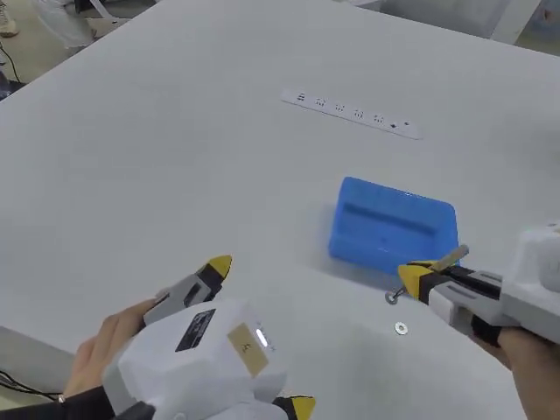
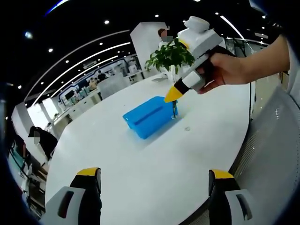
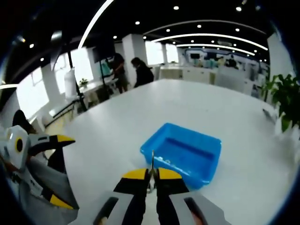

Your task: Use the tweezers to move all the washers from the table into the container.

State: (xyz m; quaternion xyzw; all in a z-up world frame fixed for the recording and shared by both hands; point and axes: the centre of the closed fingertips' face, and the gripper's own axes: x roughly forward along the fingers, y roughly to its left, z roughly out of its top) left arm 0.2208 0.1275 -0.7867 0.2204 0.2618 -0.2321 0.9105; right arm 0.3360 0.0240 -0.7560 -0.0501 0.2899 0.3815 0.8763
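Note:
A blue container (image 1: 394, 223) (image 2: 149, 116) (image 3: 183, 152) sits on the white table (image 1: 175, 175). My right gripper (image 1: 409, 278) (image 3: 149, 174) is shut on metal tweezers (image 1: 451, 260) (image 3: 152, 161) just in front of the container's near edge. The tweezer tips point down at a small washer (image 1: 391, 297); I cannot tell whether it is pinched or lying on the table. Another washer (image 1: 401, 328) (image 2: 187, 128) lies on the table a little nearer me. My left gripper (image 1: 261, 336) (image 2: 153, 174) hovers open at the lower left, holding nothing.
A white power strip (image 1: 350, 114) lies on the table beyond the container. A potted plant (image 2: 169, 56) stands at the table's far end in the left gripper view. People stand in the background of the room.

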